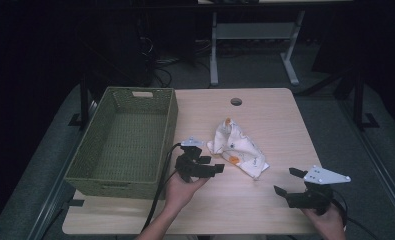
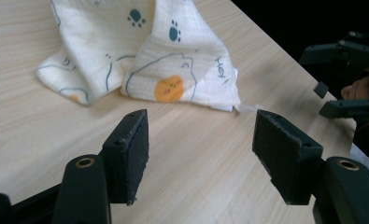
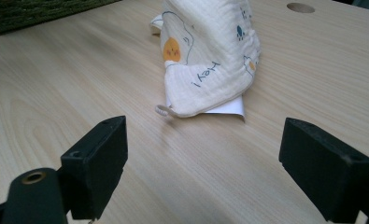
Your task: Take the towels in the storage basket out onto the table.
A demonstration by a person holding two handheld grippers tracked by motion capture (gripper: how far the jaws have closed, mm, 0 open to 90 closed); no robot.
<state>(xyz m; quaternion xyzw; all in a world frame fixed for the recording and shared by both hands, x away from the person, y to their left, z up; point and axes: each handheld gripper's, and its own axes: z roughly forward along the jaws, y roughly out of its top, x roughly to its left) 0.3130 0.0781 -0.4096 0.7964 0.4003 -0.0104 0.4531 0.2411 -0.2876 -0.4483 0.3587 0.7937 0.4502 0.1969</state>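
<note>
A printed white cloth (image 1: 237, 148) is found bunched in a loose heap on the light wooden table (image 1: 265, 210), near the table's middle and to the right of the green woven basket (image 1: 125, 142), from which it lies apart. The cloth is marked with blue paw prints, orange round figures and blue outlines; a small white label and a short loop are seen at its near end in the right gripper view (image 3: 205, 60). The left gripper (image 1: 216, 169) is held just beside the cloth's left edge, its jaws set wide apart with bare table between them and no contact made with the fabric; in the left gripper view the cloth (image 2: 145, 56) is seen beyond the jaw tips. The right gripper (image 1: 285, 181) is held near the table's front right corner, well apart from the cloth, with its jaws likewise spread and nothing between them. A grey three-cornered plate (image 1: 326, 176) is carried on top of it. A round hole (image 1: 236, 101) is cut in the table near its far edge.
</note>
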